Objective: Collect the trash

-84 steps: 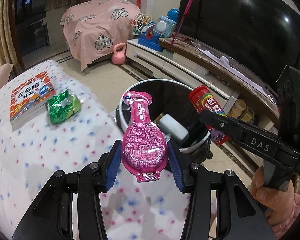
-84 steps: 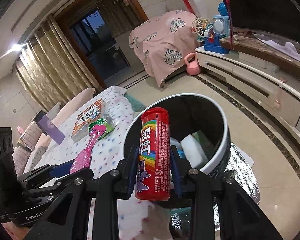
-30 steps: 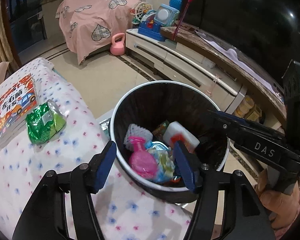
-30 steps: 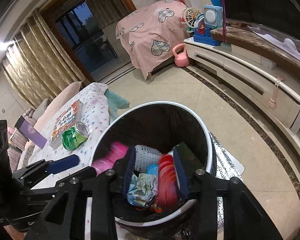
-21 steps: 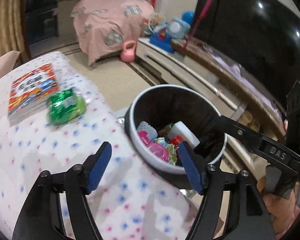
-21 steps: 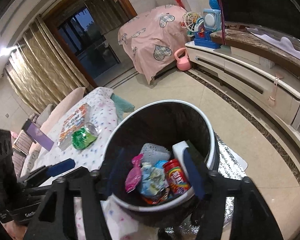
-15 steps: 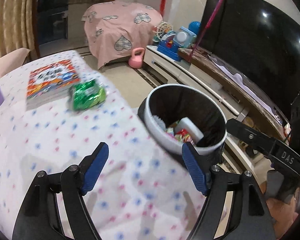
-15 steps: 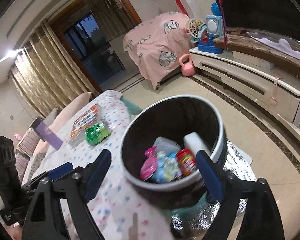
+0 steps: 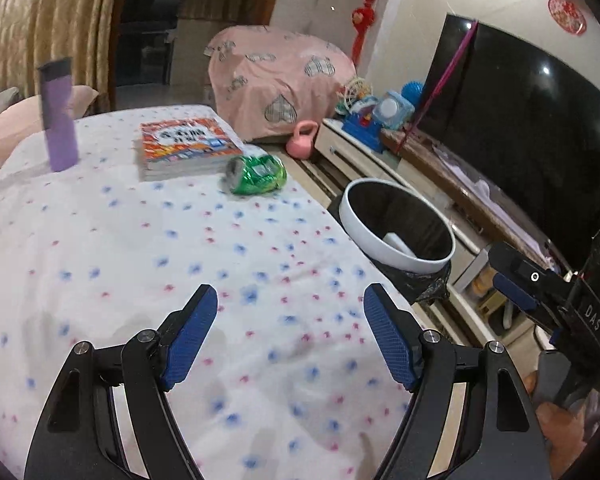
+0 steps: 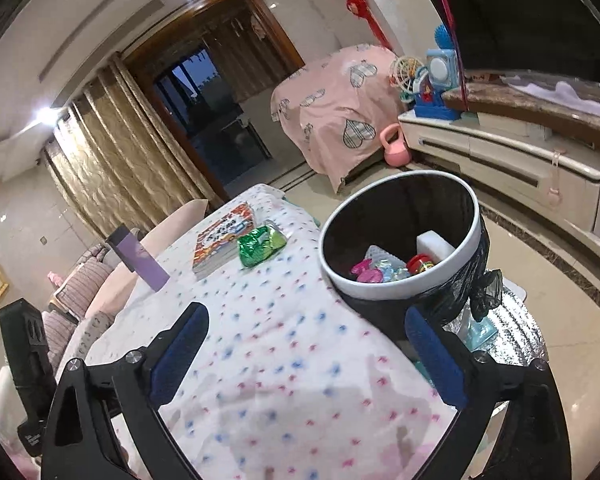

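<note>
Dotted white cloth covers the table [image 9: 100, 248], with a TV stand and a pink-draped chair behind it in a living room. Both grippers hover over the near part of the cloth with their blue pads spread wide and nothing between them: the left gripper [image 9: 290, 338] sits low at the front of its view, and the right gripper [image 10: 306, 354] is likewise splayed and empty.

One piece of trash looks left on the table: a crumpled green can [image 9: 256, 174], lying on its side just beside a stack of books [image 9: 182, 152], well ahead of both grippers. A purple tube [image 9: 58, 118] stands upright farther back; I cannot tell whether it counts as trash. At the table's edge stands the bin [image 10: 474, 216], lined with a black bag; the right view shows a pink packet, a red tube, a white block and other scraps already inside.

Judging by its dents and shine, the can should be light, thin-walled and a bit slick, giving way under a hard squeeze. Pinching across its flattened middle, pads on the two broad faces, seems safest; a grip near the round end could let it squirt out. It should need little force to lift and carry to the bin.
</note>
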{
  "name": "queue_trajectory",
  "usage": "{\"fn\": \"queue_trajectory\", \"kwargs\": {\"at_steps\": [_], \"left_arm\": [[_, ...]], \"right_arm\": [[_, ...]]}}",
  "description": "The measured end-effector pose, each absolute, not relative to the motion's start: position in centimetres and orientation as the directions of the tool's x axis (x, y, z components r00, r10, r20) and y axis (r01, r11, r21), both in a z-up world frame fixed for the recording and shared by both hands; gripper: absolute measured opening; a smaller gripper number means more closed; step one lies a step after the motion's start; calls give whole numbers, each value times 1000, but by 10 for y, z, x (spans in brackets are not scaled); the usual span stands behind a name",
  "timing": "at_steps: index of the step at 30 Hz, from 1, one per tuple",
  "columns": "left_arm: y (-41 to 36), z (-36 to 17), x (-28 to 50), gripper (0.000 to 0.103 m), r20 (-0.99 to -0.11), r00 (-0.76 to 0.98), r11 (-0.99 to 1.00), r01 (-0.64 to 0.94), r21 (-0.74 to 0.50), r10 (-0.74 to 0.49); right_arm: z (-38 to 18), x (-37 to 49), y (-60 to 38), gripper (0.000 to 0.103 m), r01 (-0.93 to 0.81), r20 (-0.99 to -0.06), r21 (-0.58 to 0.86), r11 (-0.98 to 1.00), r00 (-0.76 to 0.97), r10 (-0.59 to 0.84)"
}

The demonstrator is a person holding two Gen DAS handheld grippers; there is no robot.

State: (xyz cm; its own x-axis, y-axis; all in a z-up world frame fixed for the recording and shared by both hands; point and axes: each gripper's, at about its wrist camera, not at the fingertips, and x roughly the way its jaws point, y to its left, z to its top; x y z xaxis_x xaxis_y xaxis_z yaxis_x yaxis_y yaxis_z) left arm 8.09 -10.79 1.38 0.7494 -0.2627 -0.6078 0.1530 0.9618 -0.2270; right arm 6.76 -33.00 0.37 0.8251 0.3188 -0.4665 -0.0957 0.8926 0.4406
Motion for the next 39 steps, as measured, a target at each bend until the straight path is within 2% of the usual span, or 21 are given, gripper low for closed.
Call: {"fn": "queue_trajectory", "kwargs": {"at_steps": [3,5,7,9,14,20,39], "left_arm": [[-103,27,59,78,-562,791,967,148,-206,-241],[-102,35,47,83,-526,822,972,138,-189,-219],[-100,42,32,98,-476,862,981,107,-162,-173],[-98,45,19,103,-428,896,989,67,-132,-118],[-96,41,3,103,-373,928,999,2,-44,-18],[-89,33,-5,103,-367,929,999,-47,-6,41],[-89,29,-10,103,-371,923,995,-95,23,96]], "right_arm": [[15,51,-319,100,-108,-444,405,908,845,299],[25,39,-311,102,-122,-415,369,921,865,281],[35,23,-303,103,-128,-363,311,942,900,242],[41,6,-294,103,-121,-297,234,965,936,189],[36,-4,-282,103,-115,-247,154,981,957,150],[26,-3,-278,103,-113,-256,140,984,955,146],[24,-9,-273,103,-126,-255,116,985,955,153]]}}
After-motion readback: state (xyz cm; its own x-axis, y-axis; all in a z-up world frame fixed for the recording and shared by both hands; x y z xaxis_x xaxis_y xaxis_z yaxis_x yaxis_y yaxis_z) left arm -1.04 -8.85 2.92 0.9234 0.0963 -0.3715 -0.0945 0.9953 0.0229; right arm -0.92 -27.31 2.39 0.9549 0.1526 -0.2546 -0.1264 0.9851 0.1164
